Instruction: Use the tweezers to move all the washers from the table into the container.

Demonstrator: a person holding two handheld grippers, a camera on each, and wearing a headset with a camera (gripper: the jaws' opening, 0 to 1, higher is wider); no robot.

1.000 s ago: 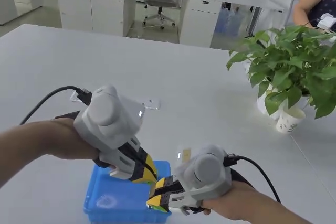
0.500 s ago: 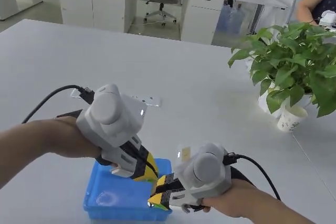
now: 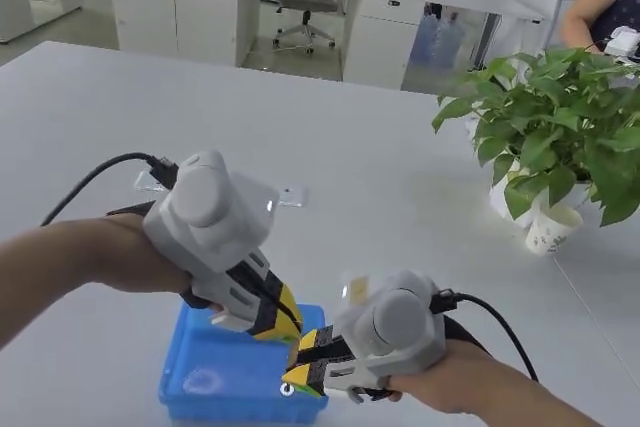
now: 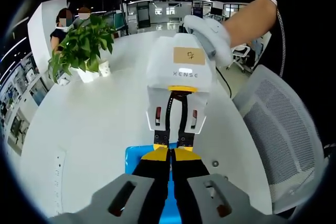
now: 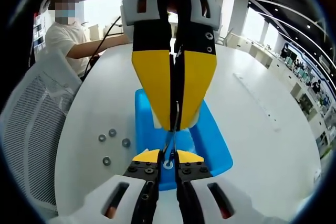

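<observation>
Jointly held tweezers bring a washer over the container

The left gripper [image 5: 173,121] comes in from above with its jaws clenched on the upper part of the tweezers [image 5: 171,132], which steadies the tool and points it down. The right gripper [image 5: 168,157] faces it, its jaws drawn in tight on the tweezers' legs near the tips. I judge that this squeeze is what pinches the tool shut. One washer [image 5: 168,164] sits at the tips, above the near edge of the blue container [image 5: 210,145], so a release should drop it inside rather than onto the table [image 5: 79,129]. Four more washers [image 5: 112,132] lie loose on the table just beside the container, near enough for short trips. Two grippers on one thin tool makes sense: one carries, the other works it. The washer could slip if either grip eases unevenly.
</observation>
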